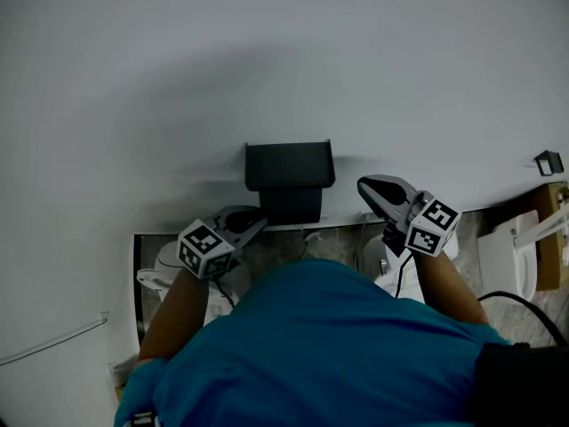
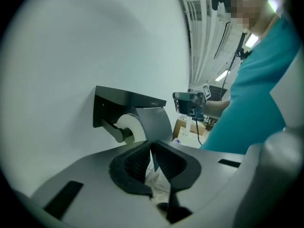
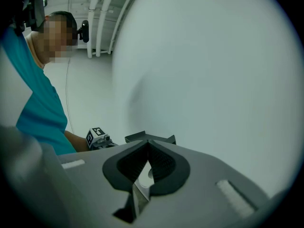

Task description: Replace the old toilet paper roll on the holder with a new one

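Note:
A black paper holder (image 1: 290,178) hangs on the white wall, and its top shelf hides the roll from the head view. In the left gripper view a white roll (image 2: 134,127) sits on the holder's spindle under a grey cover flap (image 2: 156,121). My left gripper (image 2: 151,146) is just below the holder (image 2: 124,99); its jaws are closed on the flap's lower edge. My right gripper (image 1: 377,191) hovers to the right of the holder, level with it, shut and holding nothing. From the right gripper (image 3: 148,148) only the holder's top (image 3: 150,137) shows past the jaws.
A white toilet (image 1: 158,269) stands low on the left, with a thin rail (image 1: 53,340) on the wall beyond it. At the right are a white fixture (image 1: 505,258), a cardboard box (image 1: 556,238), a black cable (image 1: 520,299) and a small wall hook (image 1: 548,161).

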A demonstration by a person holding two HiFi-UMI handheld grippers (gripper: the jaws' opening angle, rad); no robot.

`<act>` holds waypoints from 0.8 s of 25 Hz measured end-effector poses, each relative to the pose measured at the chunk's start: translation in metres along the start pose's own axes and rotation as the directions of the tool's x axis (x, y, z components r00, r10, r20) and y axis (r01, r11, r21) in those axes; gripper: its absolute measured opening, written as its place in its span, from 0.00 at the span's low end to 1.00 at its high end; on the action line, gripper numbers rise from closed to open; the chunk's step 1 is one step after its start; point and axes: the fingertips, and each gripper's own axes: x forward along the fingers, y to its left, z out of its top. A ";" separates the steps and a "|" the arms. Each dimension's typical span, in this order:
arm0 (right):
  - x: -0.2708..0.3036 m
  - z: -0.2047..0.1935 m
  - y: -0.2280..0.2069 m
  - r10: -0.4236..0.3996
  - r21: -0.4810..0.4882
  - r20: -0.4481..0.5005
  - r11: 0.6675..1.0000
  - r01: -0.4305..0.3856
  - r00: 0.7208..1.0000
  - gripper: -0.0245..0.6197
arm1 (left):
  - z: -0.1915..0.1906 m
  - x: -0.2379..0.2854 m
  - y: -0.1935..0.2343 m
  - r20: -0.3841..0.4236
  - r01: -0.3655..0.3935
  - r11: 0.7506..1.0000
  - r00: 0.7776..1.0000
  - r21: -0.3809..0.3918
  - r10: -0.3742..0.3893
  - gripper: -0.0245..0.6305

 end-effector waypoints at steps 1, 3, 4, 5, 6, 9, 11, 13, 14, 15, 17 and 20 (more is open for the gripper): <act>-0.001 0.000 0.000 -0.001 0.001 0.001 1.000 0.001 1.000 0.05 | 0.005 -0.005 -0.007 0.012 0.043 0.999 0.999 -0.033 -0.043 0.10; -0.001 -0.001 -0.002 0.000 0.003 0.001 1.000 0.000 1.000 0.05 | 0.014 -0.014 -0.018 0.040 0.129 0.985 0.991 -0.116 -0.125 0.12; 0.000 -0.003 -0.004 0.001 0.006 -0.002 1.000 -0.001 1.000 0.05 | 0.018 -0.017 -0.020 0.042 0.148 0.978 0.989 -0.148 -0.143 0.12; 0.001 -0.005 -0.007 0.003 0.012 -0.007 1.000 -0.003 1.000 0.05 | 0.019 -0.017 -0.021 0.033 0.150 0.975 0.989 -0.163 -0.147 0.12; 0.002 -0.009 -0.010 0.007 0.022 -0.015 1.000 -0.006 1.000 0.05 | 0.020 -0.016 -0.020 0.020 0.145 0.975 0.989 -0.167 -0.144 0.12; 0.009 -0.024 -0.012 0.045 0.061 -0.048 0.997 -0.042 0.998 0.05 | 0.021 -0.017 -0.023 -0.002 0.131 0.979 0.991 -0.159 -0.133 0.12; 0.017 -0.038 -0.012 0.080 0.086 -0.071 0.994 -0.074 0.994 0.07 | 0.021 -0.017 -0.025 -0.005 0.124 0.979 0.992 -0.161 -0.126 0.12; 0.026 -0.055 -0.014 0.114 0.119 -0.100 0.988 -0.102 0.988 0.15 | 0.020 -0.016 -0.023 -0.005 0.119 0.979 0.993 -0.166 -0.122 0.12; 0.031 -0.064 -0.015 0.133 0.135 -0.116 0.984 -0.117 0.984 0.21 | 0.019 -0.016 -0.023 -0.007 0.117 0.979 0.993 -0.168 -0.120 0.12; 0.037 -0.073 -0.015 0.152 0.146 -0.132 0.980 -0.133 0.979 0.30 | 0.018 -0.016 -0.022 -0.010 0.116 0.979 0.993 -0.169 -0.119 0.12; 0.048 -0.086 -0.013 0.190 0.159 -0.155 0.973 -0.165 0.969 0.41 | 0.018 -0.016 -0.022 -0.019 0.112 0.979 0.993 -0.171 -0.117 0.12; 0.063 -0.097 -0.018 0.213 0.168 -0.166 0.968 -0.185 0.963 0.53 | 0.018 -0.013 -0.023 -0.029 0.107 0.979 0.993 -0.174 -0.113 0.12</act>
